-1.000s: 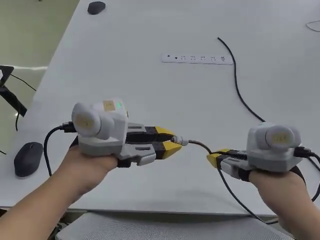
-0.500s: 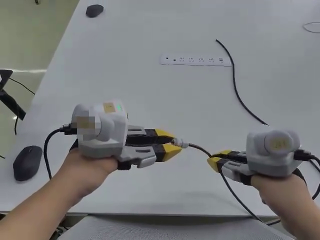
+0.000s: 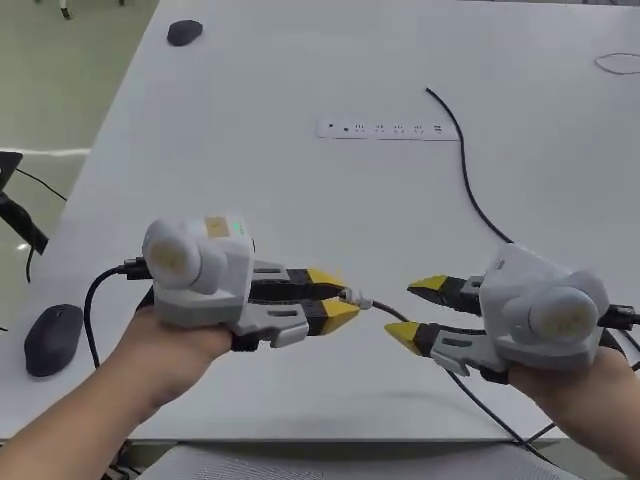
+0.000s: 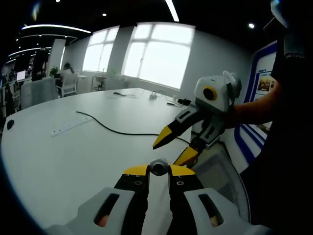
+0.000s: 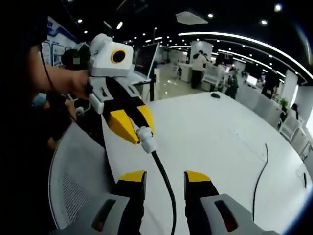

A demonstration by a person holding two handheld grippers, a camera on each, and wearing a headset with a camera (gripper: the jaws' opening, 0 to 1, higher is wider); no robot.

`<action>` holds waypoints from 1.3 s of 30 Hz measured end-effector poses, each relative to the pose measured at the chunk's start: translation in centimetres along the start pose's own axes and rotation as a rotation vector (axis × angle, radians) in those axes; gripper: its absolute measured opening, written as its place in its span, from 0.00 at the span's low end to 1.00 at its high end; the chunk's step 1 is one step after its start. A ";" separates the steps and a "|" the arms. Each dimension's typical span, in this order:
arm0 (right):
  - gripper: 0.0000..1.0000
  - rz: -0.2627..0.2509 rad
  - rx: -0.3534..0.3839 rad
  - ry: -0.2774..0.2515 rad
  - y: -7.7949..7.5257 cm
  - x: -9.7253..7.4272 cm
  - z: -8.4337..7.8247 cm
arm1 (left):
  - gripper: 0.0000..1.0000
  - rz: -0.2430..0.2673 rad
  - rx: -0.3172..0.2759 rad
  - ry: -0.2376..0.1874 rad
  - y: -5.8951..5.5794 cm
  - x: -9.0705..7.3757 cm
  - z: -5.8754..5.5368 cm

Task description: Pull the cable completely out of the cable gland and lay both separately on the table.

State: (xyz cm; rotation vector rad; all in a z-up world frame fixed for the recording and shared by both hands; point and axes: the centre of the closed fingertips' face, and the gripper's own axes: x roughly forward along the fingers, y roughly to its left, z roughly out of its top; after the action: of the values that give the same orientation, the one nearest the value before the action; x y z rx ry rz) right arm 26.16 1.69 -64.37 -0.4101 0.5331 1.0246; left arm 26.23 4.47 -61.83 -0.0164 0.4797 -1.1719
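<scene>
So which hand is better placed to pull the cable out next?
Right, probably. The right gripper is open with the thin black cable running between its jaws, ready to clamp and pull; the left gripper is shut on the small white cable gland.

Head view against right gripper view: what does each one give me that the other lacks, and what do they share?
Head view adds the right hand around the right gripper's housing, plus a mouse at the table's near left edge. Right gripper view adds the office behind, with ceiling lights and standing people, and makes plain that the cable runs untouched through the gap between the right jaws. Both share the left gripper shut on the gland, the cable leaving it, and the right gripper open.
</scene>
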 end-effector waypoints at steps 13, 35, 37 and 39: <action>0.08 -0.011 -0.100 -0.001 0.5 1.7 0.9 | 0.15 -0.020 -0.007 0.005 0.2 -0.1 -0.5; 0.00 -0.001 -0.086 0.011 0.2 2.6 0.6 | 0.15 -0.017 -0.027 -0.026 1.1 -0.3 0.1; 0.00 0.001 -0.067 0.012 0.1 2.5 0.5 | 0.15 -0.018 -0.035 -0.033 1.2 -0.4 0.2; 0.00 -0.001 -0.058 0.013 0.0 2.4 0.4 | 0.15 -0.018 -0.043 -0.039 1.2 -0.4 0.2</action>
State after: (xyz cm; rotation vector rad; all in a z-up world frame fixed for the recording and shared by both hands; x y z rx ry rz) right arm 27.27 3.58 -65.47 -0.4692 0.5157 1.0389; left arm 27.28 5.22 -61.79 -0.0813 0.4709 -1.1764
